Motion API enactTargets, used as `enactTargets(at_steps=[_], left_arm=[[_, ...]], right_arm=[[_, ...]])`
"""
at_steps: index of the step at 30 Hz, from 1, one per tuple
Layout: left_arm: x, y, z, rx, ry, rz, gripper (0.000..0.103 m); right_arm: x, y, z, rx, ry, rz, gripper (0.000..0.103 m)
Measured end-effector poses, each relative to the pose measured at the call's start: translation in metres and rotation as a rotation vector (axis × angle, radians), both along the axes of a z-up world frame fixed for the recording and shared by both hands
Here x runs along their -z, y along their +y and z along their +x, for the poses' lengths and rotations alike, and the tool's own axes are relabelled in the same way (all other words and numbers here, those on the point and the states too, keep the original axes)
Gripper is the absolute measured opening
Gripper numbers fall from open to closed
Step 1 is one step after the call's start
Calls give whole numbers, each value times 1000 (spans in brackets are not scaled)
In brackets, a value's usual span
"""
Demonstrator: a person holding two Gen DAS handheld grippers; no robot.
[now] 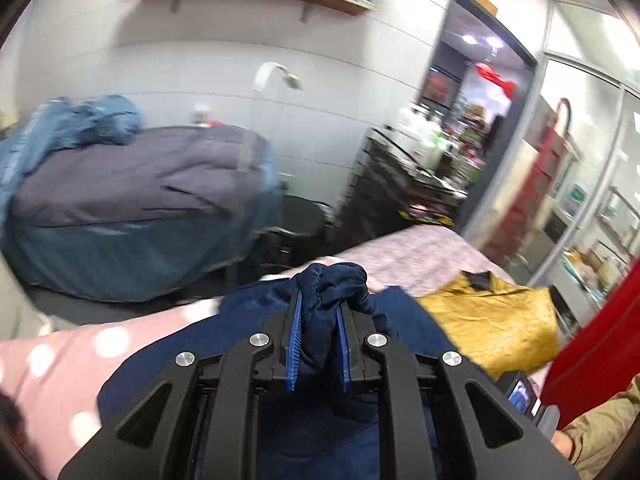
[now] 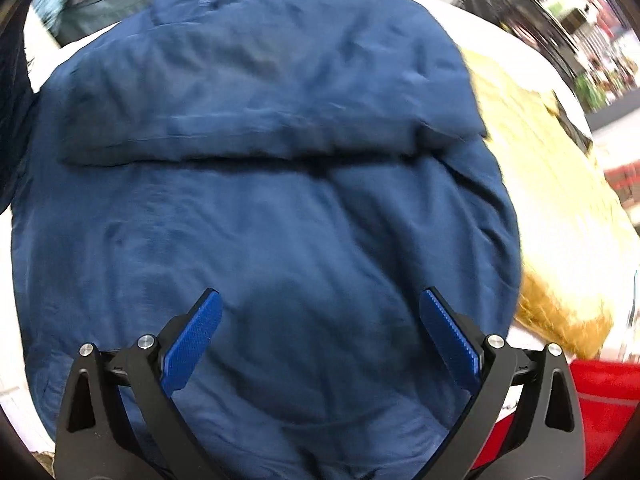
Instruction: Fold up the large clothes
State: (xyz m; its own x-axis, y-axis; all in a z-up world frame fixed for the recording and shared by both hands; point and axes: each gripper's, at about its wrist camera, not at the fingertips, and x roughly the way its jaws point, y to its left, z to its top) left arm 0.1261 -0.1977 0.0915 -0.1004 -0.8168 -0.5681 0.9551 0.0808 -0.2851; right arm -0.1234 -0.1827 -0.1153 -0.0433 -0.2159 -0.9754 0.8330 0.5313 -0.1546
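Now the left hand-held gripper (image 1: 318, 312) pinches a bunched corner of the dark blue fabric jacket (image 2: 256, 200).
Right hand-held gripper (image 2: 320, 336), jaws wide and empty, hangs directly over the jacket's lower body; its folded band runs left-right across mid-frame.

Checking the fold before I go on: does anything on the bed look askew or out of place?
The navy garment lies wrinkled, one part folded across it at a slant. The left gripper pinches a bunched wad of it. A crumpled mustard garment lies beside it, partly tucked beneath its edge.
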Motion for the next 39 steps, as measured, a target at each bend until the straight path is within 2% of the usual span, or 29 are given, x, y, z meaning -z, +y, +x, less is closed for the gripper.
enactTargets(at_steps=[2,3,4,5,6,7,8,10,11,15,18,21,24,26,30,31,32,34,35,39], left_arm=[[18,-28,-19,47,46,35,15],[29,-42,-27,33,50,68,17],[39,-52,-33,19,52,99,32],[50,-61,-41,7,58,138,76],[64,-72,-48,-25,64,187,98],[72,-75,-53,-54,72,199,95],[81,-78,-59,-56,98,218,97],[93,-70,-64,-15,134,250,97],[98,-66,-67,-13,119,266,97],[123,-30,-63,-110,-12,358,97],[150,19,-45,-196,-82,474,97],[179,81,-24,-311,-69,583,97],[198,129,-10,-403,-49,667,97],[209,167,-2,-489,-9,704,97],[221,210,2,-588,50,743,97],[221,217,3,-609,68,739,97],[222,221,3,-620,80,736,97],[223,221,3,-622,93,731,97],[223,216,4,-616,92,725,97],[218,184,0,-580,69,696,97]], right_arm=[[4,-5,-17,42,4,11,97],[7,-7,-26,63,8,18,97],[11,-8,-32,81,11,29,97],[14,-10,-36,92,11,40,97],[17,-11,-41,105,12,53,97],[19,-12,-43,112,11,60,97],[20,-14,-45,118,6,65,97],[18,-16,-46,114,-10,59,97],[16,-19,-44,108,-27,50,97],[6,-28,-26,47,-114,36,97],[2,-39,-2,-2,-165,41,97],[-1,-54,30,-50,-210,44,97],[0,-73,64,-103,-248,59,92],[3,-85,88,-136,-257,69,85],[14,-100,134,-156,-260,85,77],[19,-104,140,-158,-259,95,66],[28,-105,145,-159,-247,117,45],[37,-108,153,-161,-250,165,24],[33,-106,153,-160,-261,152,20],[9,-98,138,-154,-266,30,16]])
